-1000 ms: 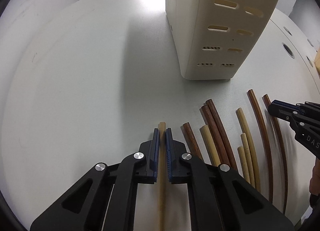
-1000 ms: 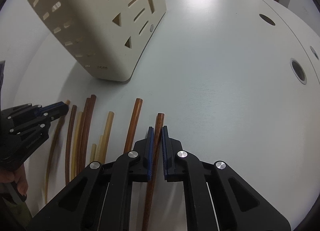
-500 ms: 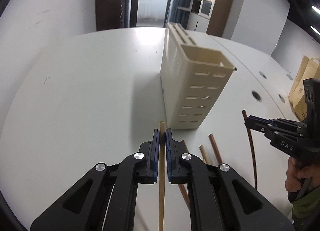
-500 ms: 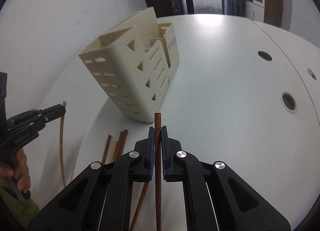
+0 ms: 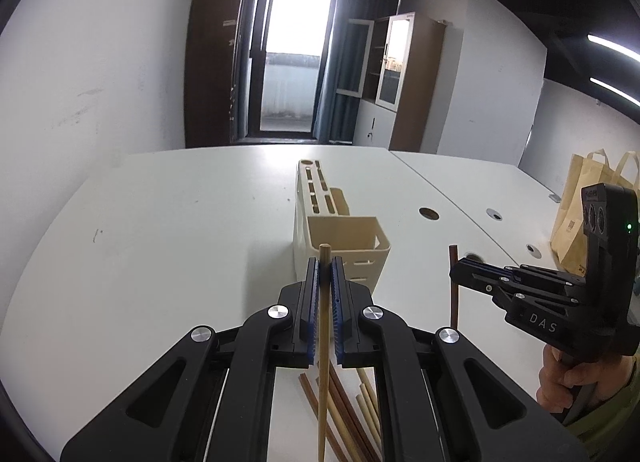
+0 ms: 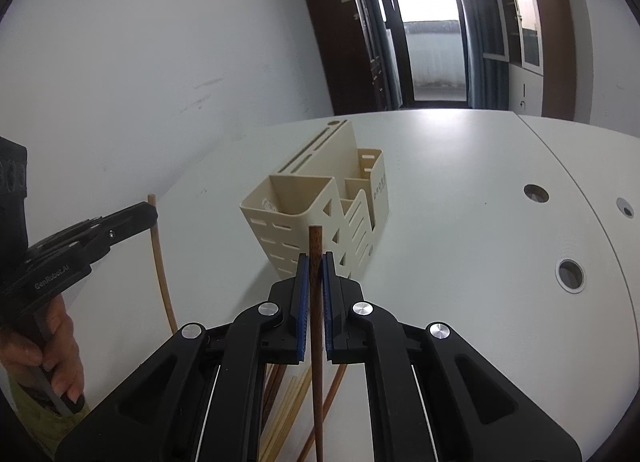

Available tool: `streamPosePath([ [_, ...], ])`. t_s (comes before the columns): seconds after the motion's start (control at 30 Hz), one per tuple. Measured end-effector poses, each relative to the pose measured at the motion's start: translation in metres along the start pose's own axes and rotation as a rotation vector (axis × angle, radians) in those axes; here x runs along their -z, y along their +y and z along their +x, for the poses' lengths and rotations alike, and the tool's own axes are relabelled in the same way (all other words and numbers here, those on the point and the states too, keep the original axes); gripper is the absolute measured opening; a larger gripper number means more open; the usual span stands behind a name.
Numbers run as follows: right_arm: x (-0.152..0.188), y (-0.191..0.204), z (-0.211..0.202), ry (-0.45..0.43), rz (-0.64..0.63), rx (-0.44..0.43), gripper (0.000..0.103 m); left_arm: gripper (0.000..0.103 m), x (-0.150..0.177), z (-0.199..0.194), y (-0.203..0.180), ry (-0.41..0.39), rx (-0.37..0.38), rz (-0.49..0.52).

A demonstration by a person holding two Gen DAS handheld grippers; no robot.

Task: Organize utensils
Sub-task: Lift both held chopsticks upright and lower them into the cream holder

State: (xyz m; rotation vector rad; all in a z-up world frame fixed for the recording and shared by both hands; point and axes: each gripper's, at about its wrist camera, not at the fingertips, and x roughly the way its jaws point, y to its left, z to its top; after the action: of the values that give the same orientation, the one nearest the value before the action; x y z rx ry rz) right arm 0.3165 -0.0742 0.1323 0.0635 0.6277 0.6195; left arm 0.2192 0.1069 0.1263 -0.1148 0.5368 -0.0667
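My left gripper (image 5: 325, 262) is clamped on a pale chopstick (image 5: 323, 362), my right gripper (image 6: 315, 258) on a dark chopstick (image 6: 316, 322). Both sticks run along the fingers, tips pointing forward toward the cream holder (image 6: 320, 206) on the bench (image 5: 168, 230). More chopsticks (image 5: 352, 414) lie on the bench below.
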Motion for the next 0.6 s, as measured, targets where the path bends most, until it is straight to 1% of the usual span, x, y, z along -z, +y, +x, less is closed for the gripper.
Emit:
streamPosePath([
  [0.1, -0.009, 0.0, -0.007, -0.052, -0.019, -0.001, 0.007, 0.006, -0.011, -0.007, -0.003, -0.06, -0.008, 0.008],
  [0.2, -0.021, 0.001, -0.016, -0.127, -0.036, -0.002, 0.007, 0.006, -0.024, -0.014, -0.008, -0.132, -0.045, 0.046],
  [0.3, -0.035, 0.004, -0.025, -0.207, -0.046, -0.009, 0.007, 0.006, -0.037, -0.019, -0.014, -0.192, -0.038, 0.056],
  [0.4, -0.048, 0.005, -0.032, -0.28, -0.049, -0.031, 0.007, 0.006, -0.049, -0.028, -0.023, -0.277, -0.055, 0.075],
  [0.47, -0.056, 0.01, -0.037, -0.32, -0.075, -0.035, 0.007, 0.006, -0.056, -0.032, -0.026, -0.311, -0.045, 0.075],
  [0.6, -0.067, 0.013, -0.05, -0.421, -0.096, -0.061, 0.007, 0.006, -0.066, -0.037, -0.033, -0.386, -0.057, 0.093],
])
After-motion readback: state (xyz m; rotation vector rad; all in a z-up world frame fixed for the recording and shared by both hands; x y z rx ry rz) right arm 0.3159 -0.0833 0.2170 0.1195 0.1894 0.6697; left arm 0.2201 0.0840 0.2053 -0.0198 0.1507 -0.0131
